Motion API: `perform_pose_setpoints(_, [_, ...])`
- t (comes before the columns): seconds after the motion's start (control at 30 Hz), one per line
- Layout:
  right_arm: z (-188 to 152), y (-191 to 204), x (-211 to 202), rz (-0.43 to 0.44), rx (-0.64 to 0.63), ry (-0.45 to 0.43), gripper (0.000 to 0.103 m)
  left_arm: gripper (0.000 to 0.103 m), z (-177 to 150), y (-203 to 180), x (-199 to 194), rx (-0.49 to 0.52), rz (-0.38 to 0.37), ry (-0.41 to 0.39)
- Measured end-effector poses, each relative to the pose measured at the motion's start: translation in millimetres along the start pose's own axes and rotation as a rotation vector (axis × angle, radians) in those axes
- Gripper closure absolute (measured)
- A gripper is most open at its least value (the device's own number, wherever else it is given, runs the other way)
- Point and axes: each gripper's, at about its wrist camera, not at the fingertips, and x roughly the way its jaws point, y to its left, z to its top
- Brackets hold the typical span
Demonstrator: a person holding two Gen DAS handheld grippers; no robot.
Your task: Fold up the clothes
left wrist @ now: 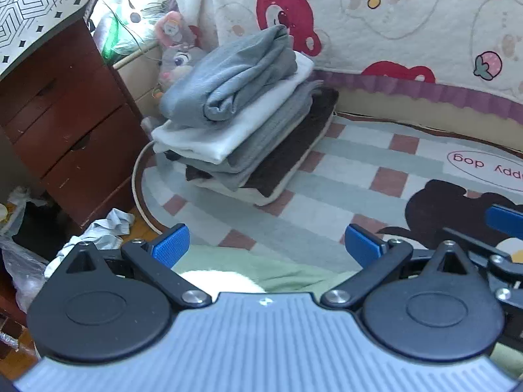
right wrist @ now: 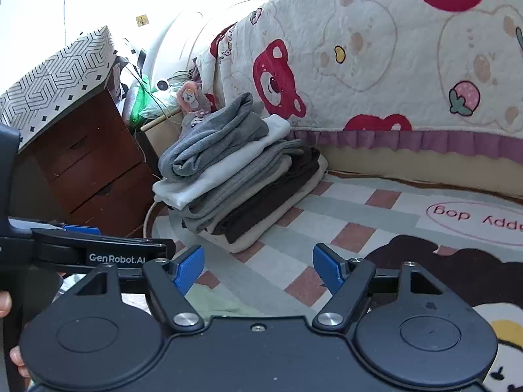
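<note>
Clothes (left wrist: pixel 242 111) are stacked folded on the checked rug (left wrist: pixel 327 176), just beside the wooden drawer unit (left wrist: pixel 75 130) and in front of the bed's bear-print quilt (left wrist: pixel 392 23). Grey pieces, a white one, a dark brown one and a cream one at the bottom can be made out, though how many garments are really in that pile can't be counted from the edges alone. A plush toy (left wrist: pixel 175 62) is half hidden behind the stack.

Right under the left gripper (left wrist: pixel 266 248) a pale green garment (left wrist: pixel 287 271) is seen, mostly covered by the gripper body, with a fuzzy white patch that's probably part of it. The blue pads are spread wide with nothing pinched between them. Same story for the right gripper (right wrist: pixel 258 269): jaws held wide apart, empty, only a sliver of green cloth showing below. Crumpled grey fabric (left wrist: pixel 101 232) on the floor at the left is cut off by the left gripper's housing.
</note>
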Motion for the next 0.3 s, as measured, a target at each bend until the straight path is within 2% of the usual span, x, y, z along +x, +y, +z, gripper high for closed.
perform_pose_setpoints(0.3, [-1.2,-2.5,-1.5,-0.001,0.018,-0.005,0.025,0.000,-3.9,4.8,1.9,-0.004,0.000,0.010])
